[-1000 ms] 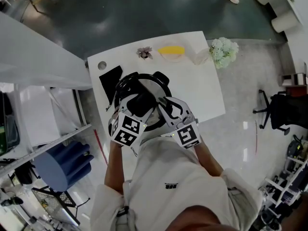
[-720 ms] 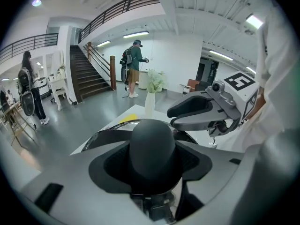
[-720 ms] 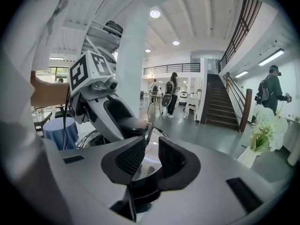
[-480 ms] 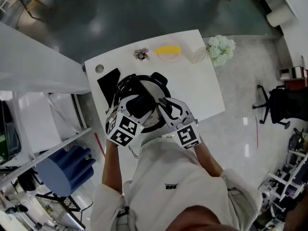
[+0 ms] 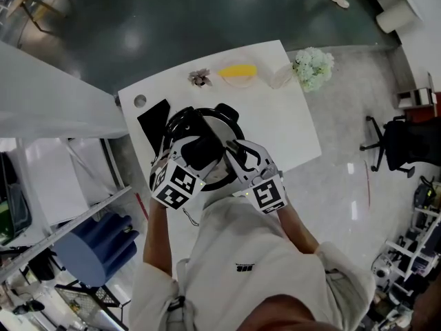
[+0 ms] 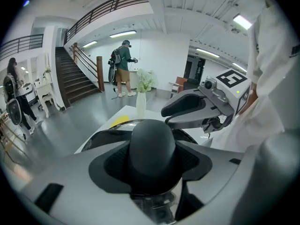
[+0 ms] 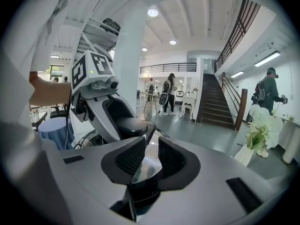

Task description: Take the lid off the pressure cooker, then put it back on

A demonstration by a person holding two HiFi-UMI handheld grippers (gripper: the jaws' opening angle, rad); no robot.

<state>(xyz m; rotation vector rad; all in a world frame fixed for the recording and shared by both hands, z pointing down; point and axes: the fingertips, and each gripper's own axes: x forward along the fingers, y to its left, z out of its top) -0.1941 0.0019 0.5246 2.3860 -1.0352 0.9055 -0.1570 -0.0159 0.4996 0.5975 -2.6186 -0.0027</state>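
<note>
Black lid knob (image 6: 152,146), white table (image 5: 289,129), white flowers (image 5: 311,66)

**Pressure cooker: lid on, knob gripped**

Round pressure cooker (image 5: 222,174) upright on left half of white tabletop (image 5: 279,119). Black ring around body; black side handle (image 5: 231,111) jutting at far edge. Shiny steel lid (image 5: 219,127) lying flat on top, seated level as far as head view shows. Black domed knob (image 6: 152,139) upright at lid centre, clamped between jaws of left gripper (image 6: 152,162), pads pressing on both sides.
</note>
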